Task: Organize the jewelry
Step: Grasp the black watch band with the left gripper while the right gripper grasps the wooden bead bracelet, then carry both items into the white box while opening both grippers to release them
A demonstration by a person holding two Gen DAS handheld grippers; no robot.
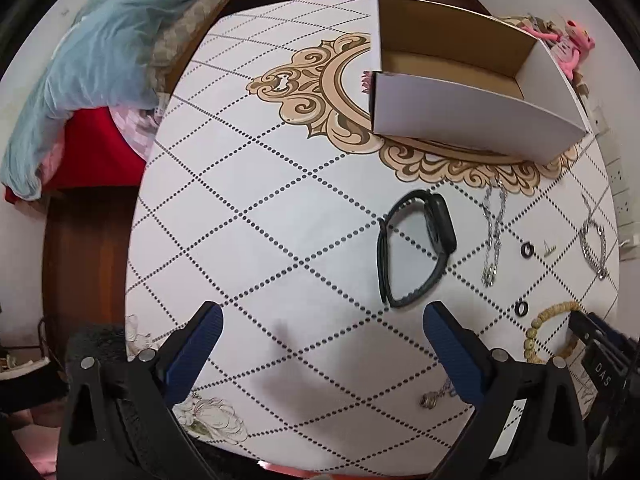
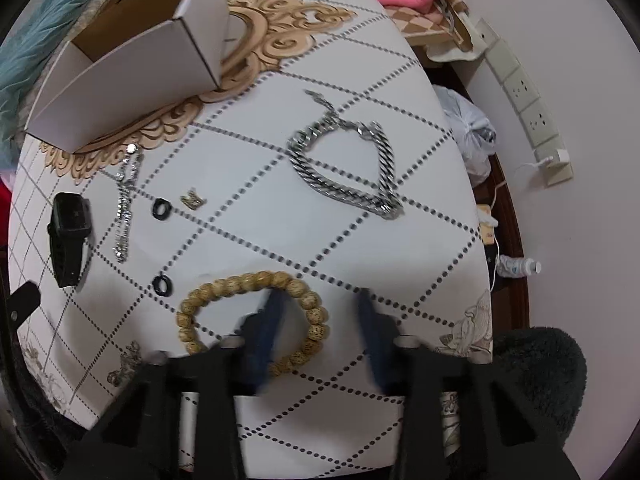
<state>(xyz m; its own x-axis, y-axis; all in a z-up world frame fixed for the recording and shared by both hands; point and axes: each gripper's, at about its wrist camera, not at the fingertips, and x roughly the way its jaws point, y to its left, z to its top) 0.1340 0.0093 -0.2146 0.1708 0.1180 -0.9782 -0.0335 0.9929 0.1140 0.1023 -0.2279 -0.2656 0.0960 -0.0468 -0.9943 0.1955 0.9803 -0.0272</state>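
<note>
Two grippers hang over the patterned table [image 1: 260,240]: the left gripper [image 1: 322,312] spread wide above bare surface near the black smartwatch [image 1: 440,224], the right gripper [image 2: 320,296] blurred but parted, one finger inside the wooden bead bracelet [image 2: 224,286] lying at the table's near edge, the other outside.
</note>
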